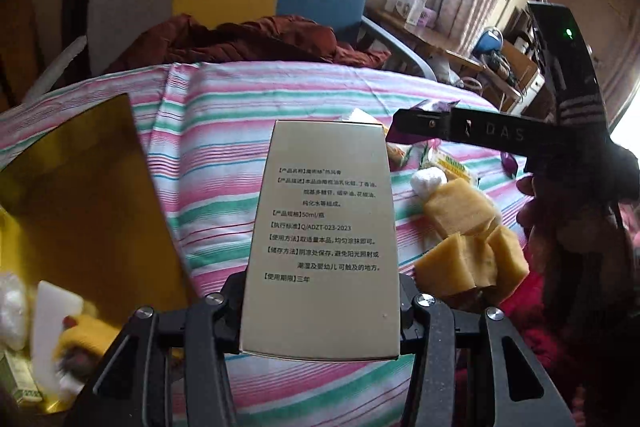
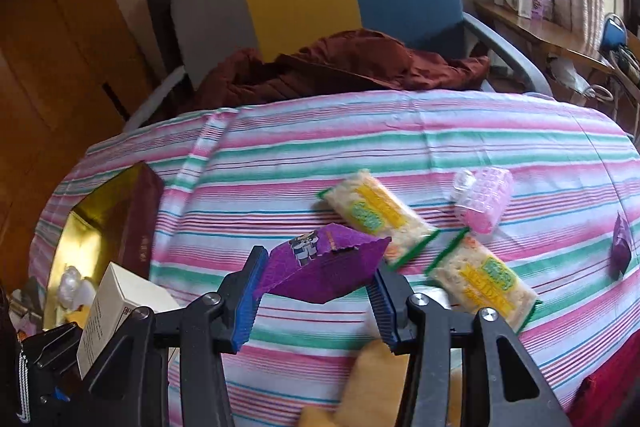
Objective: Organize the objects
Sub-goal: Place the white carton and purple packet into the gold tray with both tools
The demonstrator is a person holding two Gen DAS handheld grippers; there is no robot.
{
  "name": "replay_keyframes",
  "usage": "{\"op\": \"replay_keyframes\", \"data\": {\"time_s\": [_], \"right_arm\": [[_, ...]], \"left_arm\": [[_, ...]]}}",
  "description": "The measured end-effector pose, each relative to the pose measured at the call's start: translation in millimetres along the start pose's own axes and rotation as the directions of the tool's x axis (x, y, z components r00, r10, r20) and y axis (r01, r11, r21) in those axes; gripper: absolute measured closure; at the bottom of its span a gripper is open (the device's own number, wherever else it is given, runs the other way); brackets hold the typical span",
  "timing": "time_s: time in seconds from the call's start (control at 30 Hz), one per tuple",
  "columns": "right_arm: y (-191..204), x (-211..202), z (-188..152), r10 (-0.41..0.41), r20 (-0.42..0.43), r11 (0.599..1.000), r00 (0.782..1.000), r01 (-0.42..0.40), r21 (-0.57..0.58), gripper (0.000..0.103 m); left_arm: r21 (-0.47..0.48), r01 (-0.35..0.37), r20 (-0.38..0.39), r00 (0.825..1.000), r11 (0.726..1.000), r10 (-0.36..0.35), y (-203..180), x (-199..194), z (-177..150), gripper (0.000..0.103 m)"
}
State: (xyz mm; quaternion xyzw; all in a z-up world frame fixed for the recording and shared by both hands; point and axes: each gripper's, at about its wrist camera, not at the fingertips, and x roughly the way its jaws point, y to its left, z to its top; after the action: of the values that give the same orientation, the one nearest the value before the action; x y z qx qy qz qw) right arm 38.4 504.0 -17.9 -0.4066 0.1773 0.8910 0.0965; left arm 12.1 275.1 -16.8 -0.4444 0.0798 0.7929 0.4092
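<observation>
- Cardboard, pale and printed with black text: the box (image 1: 320, 243) sat clamped between the jaws of the left gripper (image 1: 320, 319), lifted above the striped sheet (image 1: 224, 155).
- Purple snack packet (image 2: 320, 263) was pinched in the right gripper (image 2: 314, 291), blue pads pressing both its sides, just clear of the sheet.
- Gold-lined storage box (image 2: 92, 227) stood open at the sheet's left edge.
- Two green-edged cracker packs (image 2: 376, 215) lay mid-sheet, a pink roller (image 2: 484, 203) nearby.

two cracker packs (image 2: 376, 213), two purple packets (image 2: 324, 263)
</observation>
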Motion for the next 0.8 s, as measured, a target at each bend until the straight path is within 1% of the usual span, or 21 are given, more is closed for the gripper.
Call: {"op": "replay_keyframes", "data": {"time_s": [0.2,0.3,0.47,0.53,0.67,0.8], "right_arm": [[64.2,-7.8,0.5,0.106,0.009,0.99,0.994,-0.105,-0.089,0.054],[98.0,-6.3,0.1,0.159,-0.005,0.979,0.987,-0.158,-0.132,0.054],[153.5,4.2,-1.5,0.223,-0.049,0.954,0.974,-0.228,-0.193,0.054],[174.3,10.4,-3.2,0.236,-0.068,0.945,0.969,-0.245,-0.219,0.054],[213.7,24.8,-6.7,0.249,-0.108,0.926,0.962,-0.27,-0.264,0.054],[245.7,40.1,-10.9,0.245,-0.139,0.914,0.959,-0.276,-0.297,0.054]], "left_arm": [[-0.097,-0.049,0.088,0.994,0.994,0.058,46.6,-47.5,-1.8,0.052],[-0.16,-0.092,0.128,0.985,0.983,0.113,80.5,-70.9,-4.7,0.052],[-0.257,-0.175,0.161,0.962,0.951,0.22,140.0,-100.2,-14.2,0.052],[-0.294,-0.203,0.163,0.952,0.934,0.258,162.6,-108.9,-18.5,0.052],[-0.329,-0.256,0.166,0.932,0.909,0.322,196.3,-120.6,-25.7,0.052],[-0.345,-0.294,0.152,0.92,0.891,0.362,223.9,-120.7,-28.2,0.052]]}}
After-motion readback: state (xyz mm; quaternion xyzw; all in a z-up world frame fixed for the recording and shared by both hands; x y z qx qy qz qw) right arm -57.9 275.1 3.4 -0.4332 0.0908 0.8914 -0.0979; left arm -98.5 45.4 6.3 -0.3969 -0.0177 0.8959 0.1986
